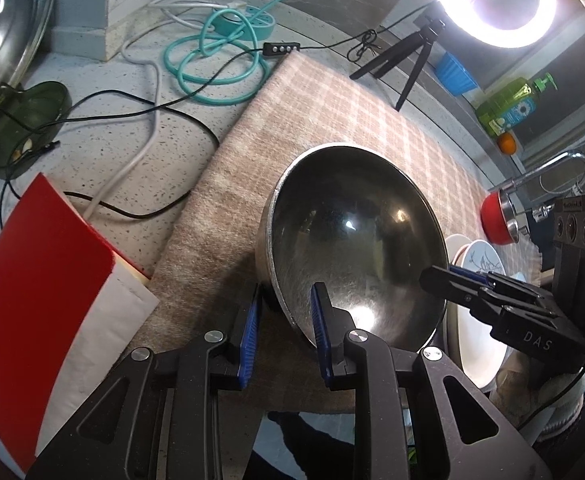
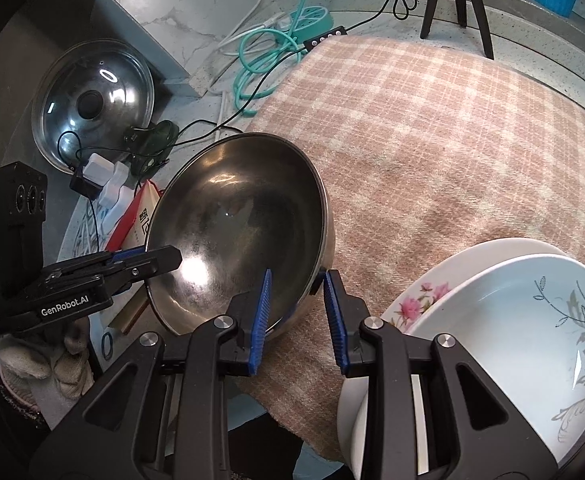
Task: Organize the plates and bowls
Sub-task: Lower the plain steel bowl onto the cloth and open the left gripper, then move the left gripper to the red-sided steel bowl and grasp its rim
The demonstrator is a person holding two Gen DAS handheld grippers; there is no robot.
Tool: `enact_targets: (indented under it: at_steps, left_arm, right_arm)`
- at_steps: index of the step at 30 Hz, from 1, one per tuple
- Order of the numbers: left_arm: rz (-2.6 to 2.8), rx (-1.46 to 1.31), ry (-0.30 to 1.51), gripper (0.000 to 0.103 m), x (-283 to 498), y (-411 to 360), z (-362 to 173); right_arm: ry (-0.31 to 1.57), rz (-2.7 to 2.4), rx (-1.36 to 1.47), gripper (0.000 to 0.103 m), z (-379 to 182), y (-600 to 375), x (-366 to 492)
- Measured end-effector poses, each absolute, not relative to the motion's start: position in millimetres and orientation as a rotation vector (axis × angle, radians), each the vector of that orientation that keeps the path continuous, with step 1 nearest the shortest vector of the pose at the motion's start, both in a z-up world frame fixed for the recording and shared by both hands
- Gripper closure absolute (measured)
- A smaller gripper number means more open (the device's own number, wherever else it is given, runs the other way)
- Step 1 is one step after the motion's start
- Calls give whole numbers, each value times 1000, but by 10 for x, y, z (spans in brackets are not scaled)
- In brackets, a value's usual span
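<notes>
Steel bowl (image 1: 356, 248) front and centre, tipped up on its side over the checked cloth (image 1: 332, 104), and both grippers have it by the rim! The left hand-held gripper (image 1: 284, 320) straddles the near-left edge, one blue pad inside, one outside, jaws narrowed onto the metal. Across the bowl, the right hand-held gripper (image 2: 296, 308) does the same on the opposite rim, pads pinching the wall between them. Both tools angle steeply downward, and a gloved hand (image 2: 40, 364) shows under the left one in the right wrist view.

Just to the right of the bowl sits a stack of white dishes: a leaf-patterned bowl (image 2: 512, 332) nested on a pink-flowered plate (image 2: 420, 300), close to the right gripper's outer finger. Beyond the bowl the cloth lies wide open. To the left, a red book (image 1: 40, 264) lies just off the cloth's edge.

Speckled worktop (image 1: 104, 160) all around, strewn with teal and black cables (image 1: 216, 68), a pot lid (image 2: 92, 100) leaning at the wall, a ring light (image 1: 496, 0) on its tripod, a green soap bottle (image 1: 512, 104) and a tap (image 1: 548, 172).
</notes>
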State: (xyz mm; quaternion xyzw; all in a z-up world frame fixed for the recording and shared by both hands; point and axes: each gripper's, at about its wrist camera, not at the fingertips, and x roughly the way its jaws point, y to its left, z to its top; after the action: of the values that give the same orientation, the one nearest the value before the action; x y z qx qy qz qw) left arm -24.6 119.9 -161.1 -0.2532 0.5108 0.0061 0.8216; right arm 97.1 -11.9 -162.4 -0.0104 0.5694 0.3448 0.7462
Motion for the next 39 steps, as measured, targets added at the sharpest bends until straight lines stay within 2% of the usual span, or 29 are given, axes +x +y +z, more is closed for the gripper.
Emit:
enact_targets:
  at_steps: [7, 10, 11, 12, 14, 16, 18, 20, 24, 25, 26, 27, 29, 32, 36, 39]
  left_arm:
    - [-13, -528, 1102, 81, -226, 1117, -1627]
    - [-18, -530, 1104, 74, -213, 1102, -1614]
    - [-16, -525, 1105, 72, -209, 1096, -1609]
    - [-9, -520, 1109, 64, -206, 1090, -1602]
    - [5, -507, 1103, 58, -206, 1087, -1575]
    - [16, -499, 1097, 56, -207, 1099, -1541]
    - [38, -491, 1091, 50, -205, 1119, -1503]
    - [46, -487, 1078, 50, -197, 1140, -1454]
    - [61, -455, 1042, 48, -170, 1152, -1316]
    - [65, -444, 1033, 45, -157, 1146, -1279]
    - [72, -427, 1020, 37, -143, 1134, -1230]
    - [79, -409, 1005, 35, -136, 1122, -1186]
    - [89, -371, 982, 35, -110, 1086, -1102]
    - [102, -313, 959, 30, -50, 996, -986]
    - [87, -254, 921, 30, 17, 841, -828]
    - [66, -224, 891, 29, 69, 718, -701]
  right_arm:
    - [1246, 743, -7, 74, -1610, -212, 995]
    - [1235, 744, -17, 74, -1590, -223, 984]
    - [1225, 741, -25, 72, -1576, -227, 977]
    - [1214, 733, -35, 69, -1558, -233, 969]
    - [1192, 722, -38, 49, -1512, -265, 961]
    - [1175, 722, -23, 40, -1469, -312, 962]
    - [1158, 715, -8, 39, -1417, -370, 969]
    - [1147, 709, 12, 34, -1377, -433, 983]
    - [1107, 678, 47, 32, -1253, -621, 1026]
    - [1096, 671, 57, 31, -1215, -678, 1034]
    - [1088, 664, 64, 29, -1186, -720, 1041]
    - [1076, 651, 70, 27, -1146, -781, 1046]
    - [1053, 625, 72, 19, -1085, -882, 1050]
    - [1021, 587, 58, 19, -980, -1047, 1046]
    - [974, 538, 43, 18, -845, -1276, 1022]
    - [948, 514, 61, 11, -763, -1468, 1021]
